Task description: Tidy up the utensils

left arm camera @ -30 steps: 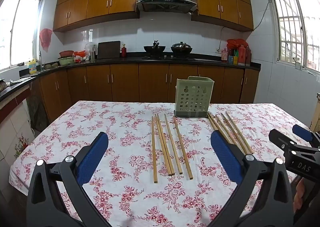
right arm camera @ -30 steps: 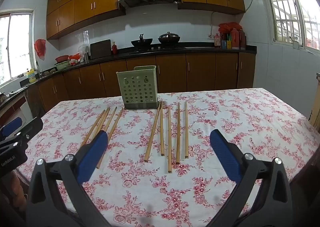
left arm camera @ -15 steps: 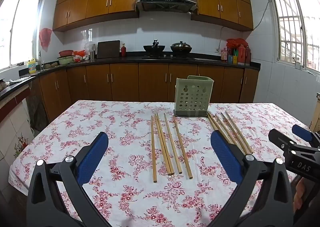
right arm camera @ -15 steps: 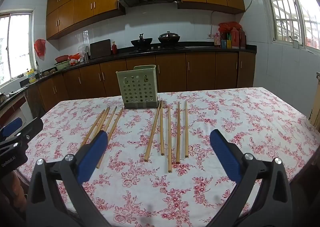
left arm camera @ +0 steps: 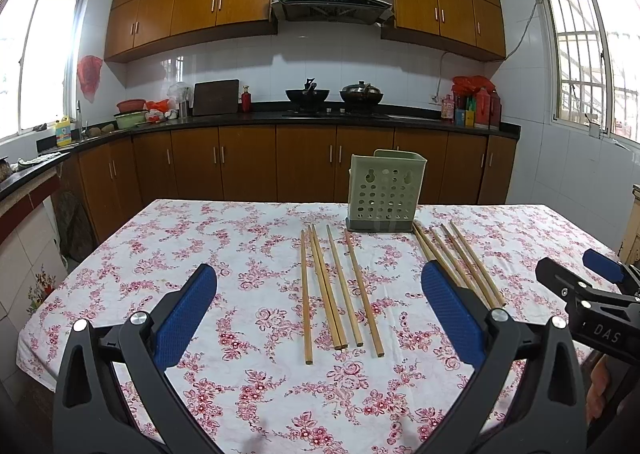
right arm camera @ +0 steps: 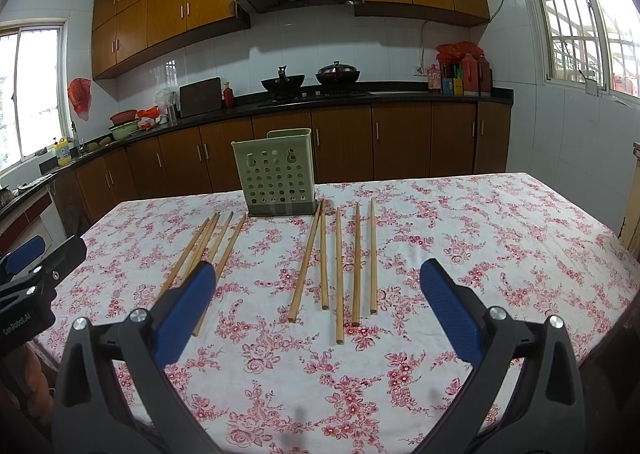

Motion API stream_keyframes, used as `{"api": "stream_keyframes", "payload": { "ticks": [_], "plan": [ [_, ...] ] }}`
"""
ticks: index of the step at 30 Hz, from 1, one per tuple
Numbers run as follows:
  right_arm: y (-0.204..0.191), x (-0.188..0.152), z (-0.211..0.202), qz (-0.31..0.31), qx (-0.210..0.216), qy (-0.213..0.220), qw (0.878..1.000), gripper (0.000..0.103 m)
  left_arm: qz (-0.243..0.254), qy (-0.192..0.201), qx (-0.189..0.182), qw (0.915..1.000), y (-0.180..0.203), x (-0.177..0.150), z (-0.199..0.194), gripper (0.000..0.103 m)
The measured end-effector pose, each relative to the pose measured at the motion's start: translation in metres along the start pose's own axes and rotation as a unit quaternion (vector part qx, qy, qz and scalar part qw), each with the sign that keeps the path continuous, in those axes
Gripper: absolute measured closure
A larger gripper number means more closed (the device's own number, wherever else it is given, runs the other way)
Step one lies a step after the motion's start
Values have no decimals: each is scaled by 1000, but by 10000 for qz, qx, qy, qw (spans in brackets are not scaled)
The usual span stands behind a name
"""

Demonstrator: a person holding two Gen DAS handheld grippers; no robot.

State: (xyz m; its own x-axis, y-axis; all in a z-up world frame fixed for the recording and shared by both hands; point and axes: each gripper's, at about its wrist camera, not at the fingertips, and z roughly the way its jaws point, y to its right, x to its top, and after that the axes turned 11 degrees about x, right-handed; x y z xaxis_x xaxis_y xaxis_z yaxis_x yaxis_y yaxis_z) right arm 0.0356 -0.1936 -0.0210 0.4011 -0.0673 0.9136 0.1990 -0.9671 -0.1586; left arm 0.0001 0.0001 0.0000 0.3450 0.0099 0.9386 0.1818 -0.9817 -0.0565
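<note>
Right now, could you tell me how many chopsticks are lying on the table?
9. Five lie side by side left of the green holder, the left group; four lie fanned at its right, the right group. The gripper fingers cover parts of some sticks, so another could be hidden.

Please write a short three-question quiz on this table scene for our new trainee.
1. True or false: the green perforated holder stands upright at the far side of the table.
2. In the left wrist view, how many chopsticks lie in the group between the left gripper fingers: (a) two, (b) five, (c) eight?
3. Fill in: the right gripper is ___ and holds nothing.

Key
1. True.
2. (b): the five-chopstick group lies flat on the cloth, with a second group to its right.
3. Open; both grippers hover with jaws spread wide.
</note>
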Motion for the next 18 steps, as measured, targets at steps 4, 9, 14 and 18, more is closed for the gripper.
{"api": "stream_keyframes", "payload": {
  "ticks": [4,9,14,18],
  "plan": [
    [2,1,2,10,0,-14,10000,4,0,-4,3,10000,0,0,0,2],
    [2,1,2,15,2,-14,10000,4,-1,-8,-2,10000,0,0,0,2],
    [2,1,2,16,2,-17,10000,4,1,-10,3,10000,0,0,0,2],
    [2,0,2,22,3,-18,10000,4,0,-11,1,10000,0,0,0,2]
  ]
}}
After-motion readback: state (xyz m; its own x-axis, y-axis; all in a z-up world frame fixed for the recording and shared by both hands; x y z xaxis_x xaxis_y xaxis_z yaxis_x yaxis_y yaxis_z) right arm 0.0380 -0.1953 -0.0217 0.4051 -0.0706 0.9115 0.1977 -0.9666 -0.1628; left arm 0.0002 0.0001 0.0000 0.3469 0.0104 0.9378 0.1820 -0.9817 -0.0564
